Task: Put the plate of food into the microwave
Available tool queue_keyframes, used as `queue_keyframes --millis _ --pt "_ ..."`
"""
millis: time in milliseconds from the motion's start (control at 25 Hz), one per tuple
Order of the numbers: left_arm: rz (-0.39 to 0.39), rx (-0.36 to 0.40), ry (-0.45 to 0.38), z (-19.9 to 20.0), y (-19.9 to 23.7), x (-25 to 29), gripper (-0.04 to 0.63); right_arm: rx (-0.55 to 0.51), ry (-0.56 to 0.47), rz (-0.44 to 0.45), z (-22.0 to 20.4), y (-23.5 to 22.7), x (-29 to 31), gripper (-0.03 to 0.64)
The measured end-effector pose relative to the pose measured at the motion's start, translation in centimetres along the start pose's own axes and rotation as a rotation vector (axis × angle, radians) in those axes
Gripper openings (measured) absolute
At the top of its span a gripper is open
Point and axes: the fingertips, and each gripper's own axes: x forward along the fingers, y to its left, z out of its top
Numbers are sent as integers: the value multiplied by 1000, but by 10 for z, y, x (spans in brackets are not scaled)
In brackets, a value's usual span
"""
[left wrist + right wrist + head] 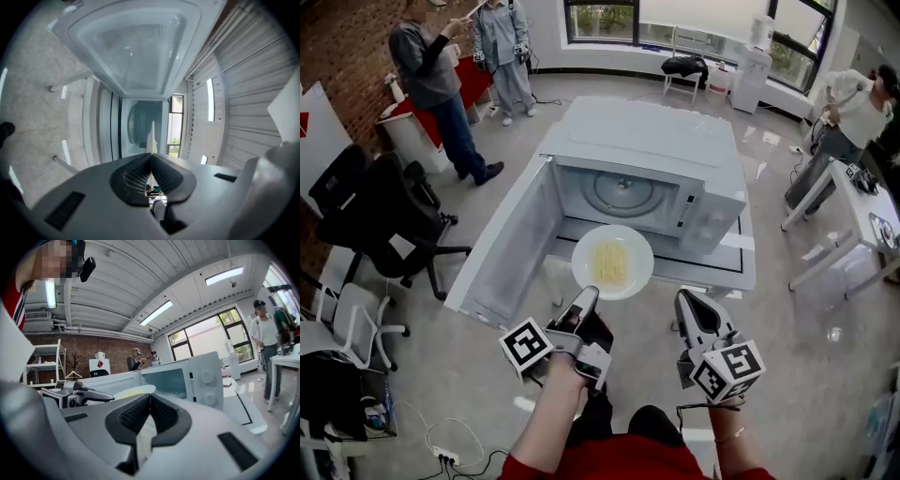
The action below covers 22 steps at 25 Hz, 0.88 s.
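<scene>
1. The left gripper [589, 295] has its jaws pinched on the near rim of the plate of noodles [584, 251]; its own view shows the thin rim edge-on between the pads. Only one edge is held, so I judge the grip must be firm and the wrist level, or the far side will dip
2. The plate hangs in the air in front of the microwave [647, 141], just outside the open cavity and not yet inside. The noodles [610, 262] lie in the middle of it, so a level carry should leave them there
3. The door [511, 244] stands swung wide out to the left, so the way in looks free. Go straight forward, with the plate's left rim off the hinge side and its right rim off the control panel [712, 220]
4. Aim for the glass turntable [622, 192] on the cavity floor. Lower the plate until it sits flat and roughly centred before letting go, since an off-centre plate could catch the walls when it turns
5. The right gripper [686, 302] hovers to the right of the plate, jaws together with nothing in them. It could steady the right rim from below if the plate sags; otherwise it is best kept out of the opening
6. After release, draw the left gripper back low and straight, so the jaws do not drag the plate out with them
</scene>
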Motion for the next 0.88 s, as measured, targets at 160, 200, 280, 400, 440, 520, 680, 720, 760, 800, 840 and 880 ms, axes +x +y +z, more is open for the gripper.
queue_keyframes --millis 160,200,280,400,440,520,680,720,760,800,840,880 --pt "13 11 57 23 1 29 15 0 9 -58 0 0 28 15" --pt "17 12 66 27 2 34 15 -3 14 -67 0 0 33 15" --pt "22 8 79 33 3 43 15 -5 17 -86 0 -2 42 15" --pt "27 6 87 41 6 55 15 -1 11 -99 1 -7 54 15" --pt "29 3 87 42 8 58 15 0 13 -99 0 -8 57 15" --pt "34 -1 88 45 10 63 15 -2 18 -99 -1 -9 61 15" --pt "42 0 95 49 14 72 15 -2 26 -106 -2 -11 70 15" --pt "45 -2 99 49 15 74 15 -7 24 -107 -3 -12 72 15" --pt "46 -2 105 49 16 76 15 -16 16 -106 -2 -12 74 15" --pt "47 2 111 49 17 79 15 -23 8 -104 -3 -12 76 15" --pt "46 8 117 48 18 82 15 -24 7 -105 -4 -13 78 15" --pt "44 14 121 49 19 86 15 -16 19 -109 -8 -13 80 15"
